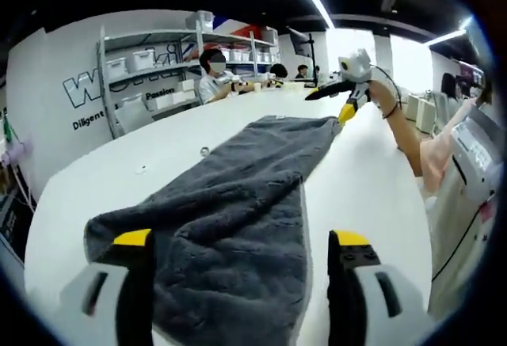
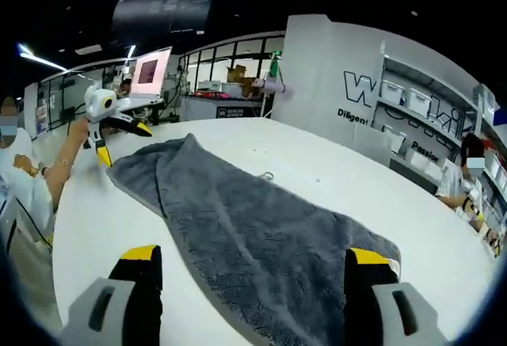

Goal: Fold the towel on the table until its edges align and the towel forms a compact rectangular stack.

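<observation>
While the grey towel lay stretched lengthwise on the white table, I held my left gripper and right gripper released at its opposite ends, jaws spread.

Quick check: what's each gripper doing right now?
Left gripper: open, holding nothing, over the towel.
Right gripper: open, holding nothing.

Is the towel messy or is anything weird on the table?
The grey towel lies lumpy and loosely doubled on the white table, one long edge rolled over, ends not lined up. Nothing looks spilled or torn.
</observation>
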`<action>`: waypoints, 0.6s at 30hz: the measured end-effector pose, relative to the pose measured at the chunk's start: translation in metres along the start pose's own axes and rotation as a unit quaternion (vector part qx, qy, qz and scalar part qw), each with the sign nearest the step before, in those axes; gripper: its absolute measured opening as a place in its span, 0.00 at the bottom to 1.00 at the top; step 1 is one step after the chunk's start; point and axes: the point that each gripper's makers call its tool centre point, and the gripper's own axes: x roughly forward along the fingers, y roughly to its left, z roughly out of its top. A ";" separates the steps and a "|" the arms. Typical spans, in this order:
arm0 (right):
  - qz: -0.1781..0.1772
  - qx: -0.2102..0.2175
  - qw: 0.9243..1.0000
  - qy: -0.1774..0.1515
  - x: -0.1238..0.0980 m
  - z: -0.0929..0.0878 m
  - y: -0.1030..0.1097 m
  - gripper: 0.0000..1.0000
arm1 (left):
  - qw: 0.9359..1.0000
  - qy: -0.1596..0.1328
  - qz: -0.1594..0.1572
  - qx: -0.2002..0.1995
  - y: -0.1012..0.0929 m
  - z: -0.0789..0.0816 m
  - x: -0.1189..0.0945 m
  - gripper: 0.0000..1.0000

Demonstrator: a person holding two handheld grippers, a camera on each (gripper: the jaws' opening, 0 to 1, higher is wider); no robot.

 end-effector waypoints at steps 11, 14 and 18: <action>0.016 0.003 1.000 -0.008 0.003 0.003 0.007 1.00 | 0.999 0.032 -0.041 0.008 -0.053 -0.011 0.017 0.67; 0.019 0.003 1.000 -0.009 0.004 0.004 0.008 1.00 | 0.998 0.038 -0.048 0.005 -0.058 -0.015 0.021 0.64; 0.016 -0.002 1.000 -0.008 0.004 0.004 0.008 1.00 | 0.997 0.057 -0.057 -0.010 -0.059 -0.028 0.025 0.51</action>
